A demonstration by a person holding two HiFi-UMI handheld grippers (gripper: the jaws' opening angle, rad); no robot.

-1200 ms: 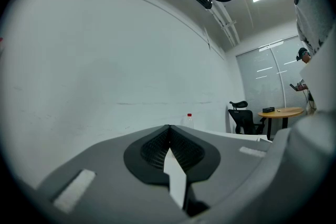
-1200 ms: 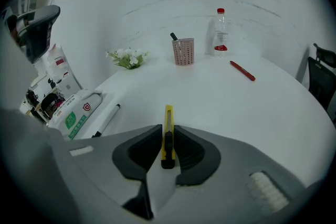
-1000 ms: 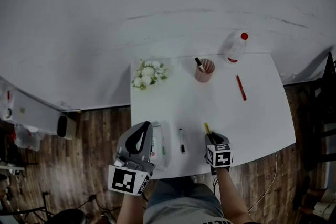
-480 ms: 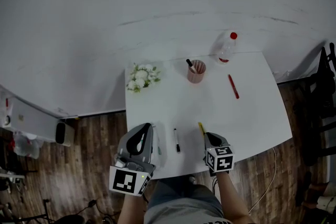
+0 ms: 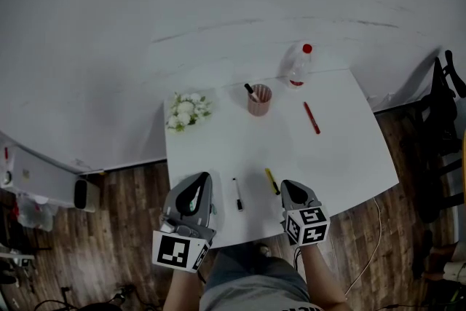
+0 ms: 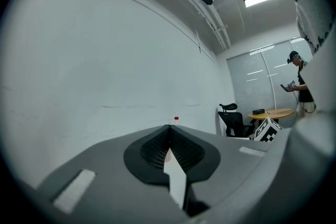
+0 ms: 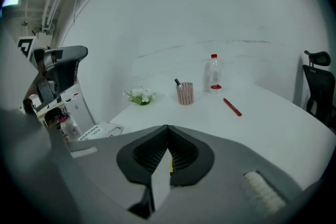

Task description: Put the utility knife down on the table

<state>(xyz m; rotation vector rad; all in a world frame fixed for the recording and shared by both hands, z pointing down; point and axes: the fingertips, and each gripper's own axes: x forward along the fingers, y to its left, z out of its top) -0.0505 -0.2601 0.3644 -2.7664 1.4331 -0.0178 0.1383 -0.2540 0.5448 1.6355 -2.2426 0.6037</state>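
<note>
The yellow utility knife (image 5: 271,180) lies flat on the white table (image 5: 342,156), just left of and beyond my right gripper (image 5: 288,188). A small gap shows between them in the head view. The right gripper's jaws meet at the tips; in the right gripper view only a yellow sliver of the knife (image 7: 171,165) shows low in the slit of the right gripper (image 7: 168,127). My left gripper (image 5: 198,182) sits at the table's near left edge. In its own view the left gripper (image 6: 169,128) is shut on nothing and points at the wall.
A black marker (image 5: 237,194) lies between the grippers. Further back are a red pen (image 5: 311,117), a pink pen cup (image 5: 259,100), a red-capped bottle (image 5: 298,65) and white flowers (image 5: 186,110). A white packet (image 7: 100,131) lies at the left. Office chair (image 7: 319,86) at right.
The right gripper held the knife's near end a second ago; now the knife lies on the table apart from it. The head view has shifted, so everything sits further left.
</note>
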